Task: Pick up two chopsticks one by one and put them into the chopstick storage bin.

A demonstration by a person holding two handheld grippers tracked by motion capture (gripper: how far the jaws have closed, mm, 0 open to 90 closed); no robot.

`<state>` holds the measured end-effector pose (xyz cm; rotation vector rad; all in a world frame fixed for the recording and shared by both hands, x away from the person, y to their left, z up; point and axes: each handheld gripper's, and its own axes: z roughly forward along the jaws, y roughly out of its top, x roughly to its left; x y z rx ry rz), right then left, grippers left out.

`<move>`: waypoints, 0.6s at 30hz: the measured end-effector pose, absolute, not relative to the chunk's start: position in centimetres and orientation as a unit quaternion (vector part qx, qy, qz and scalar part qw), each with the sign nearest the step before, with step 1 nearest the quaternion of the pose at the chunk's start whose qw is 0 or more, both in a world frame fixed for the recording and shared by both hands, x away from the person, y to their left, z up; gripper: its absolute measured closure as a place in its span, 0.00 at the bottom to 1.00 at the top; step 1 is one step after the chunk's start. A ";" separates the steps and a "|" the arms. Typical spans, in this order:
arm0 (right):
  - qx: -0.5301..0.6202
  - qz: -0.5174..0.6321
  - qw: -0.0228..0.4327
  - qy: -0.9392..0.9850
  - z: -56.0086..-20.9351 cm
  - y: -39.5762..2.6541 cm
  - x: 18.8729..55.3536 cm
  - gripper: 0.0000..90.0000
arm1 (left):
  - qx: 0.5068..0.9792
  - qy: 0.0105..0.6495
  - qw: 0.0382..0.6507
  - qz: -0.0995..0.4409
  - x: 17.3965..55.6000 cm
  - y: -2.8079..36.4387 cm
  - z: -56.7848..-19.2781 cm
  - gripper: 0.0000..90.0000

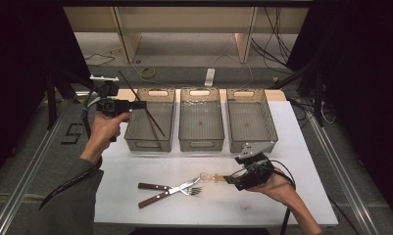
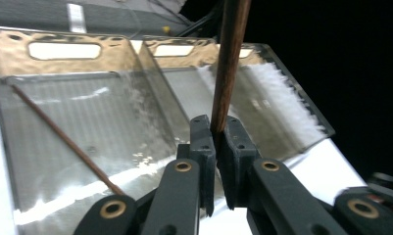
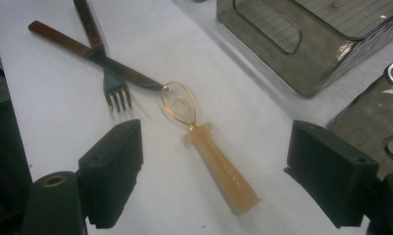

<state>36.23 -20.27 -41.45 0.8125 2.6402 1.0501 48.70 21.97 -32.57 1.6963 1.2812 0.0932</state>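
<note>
A: What does the high view give you?

B: A white table (image 1: 135, 169) with three clear bins in a row at its far edge. The left gripper (image 1: 141, 105) is held above the left bin (image 1: 150, 142), its jaws clamped on a dark chopstick (image 1: 130, 87) that slants across the gripper. A second chopstick (image 1: 155, 122) leans inside that bin. The right gripper (image 1: 232, 180) sits low near the front right of the table, at the handle end of a translucent amber spoon (image 1: 211, 178). A fork (image 1: 167, 193) and a knife (image 1: 164, 187) with wooden handles lie crossed just left of the spoon.

A: And the left gripper view?

B: The jaws stand together, pinching the chopstick (image 2: 229, 63), which rises nearly upright out of them. Beyond lies the left bin (image 2: 66, 51), with the other chopstick (image 2: 61, 139) lying slantwise in it.

A: The right gripper view?

B: The jaws are wide apart and press on nothing. The spoon (image 3: 208, 152) lies flat on the table between them, bowl pointing away. The bowl is just beside the knife (image 3: 93, 51) tip; the fork (image 3: 98, 46) crosses the knife.
</note>
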 end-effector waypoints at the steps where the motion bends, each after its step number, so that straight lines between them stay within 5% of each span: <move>1: 0.273 0.352 0.092 0.891 -41.5 -20.3 36.2 0.24 | 0.699 0.528 0.480 0.042 48.9 21.8 -32.6 0.94; 18: 0.267 0.345 0.084 0.896 -41.9 -20.0 36.0 0.24 | 0.706 0.552 0.441 0.034 50.8 21.2 -34.9 0.94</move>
